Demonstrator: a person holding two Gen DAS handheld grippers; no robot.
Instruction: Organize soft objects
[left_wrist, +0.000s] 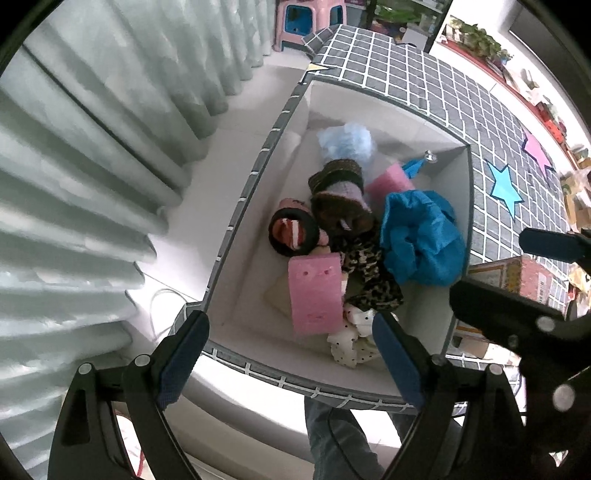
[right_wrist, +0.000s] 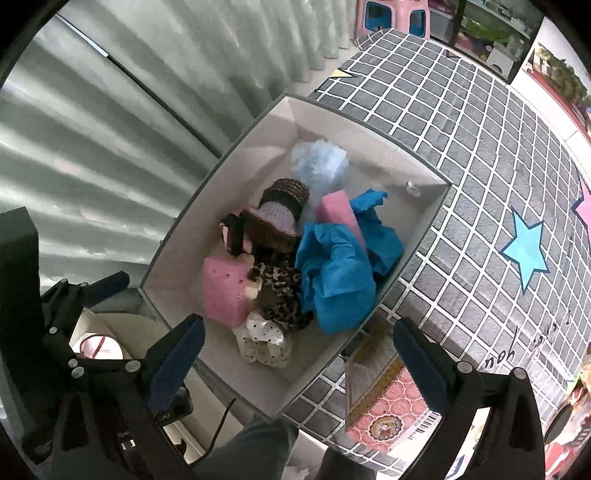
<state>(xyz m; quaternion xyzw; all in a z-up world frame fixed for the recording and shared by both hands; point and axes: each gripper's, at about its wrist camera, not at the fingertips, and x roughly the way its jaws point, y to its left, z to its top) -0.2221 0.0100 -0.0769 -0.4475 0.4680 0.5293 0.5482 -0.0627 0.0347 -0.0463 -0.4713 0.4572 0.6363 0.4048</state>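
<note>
Both grippers, left gripper (left_wrist: 288, 354) and right gripper (right_wrist: 299, 362), are being held wide open and empty above the filled box (right_wrist: 255, 391); another soft item is judged needed next.

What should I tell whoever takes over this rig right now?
Left tongs: open, empty, above the box.
Right tongs: open, empty, also above it.
In the white box: two pink sponges, blue cloth, knit hat, leopard-print fabric, dotted white fabric, pale blue puff.
Done: these soft things are in the box.
Left: cannot tell whether more lie out of view.
</note>
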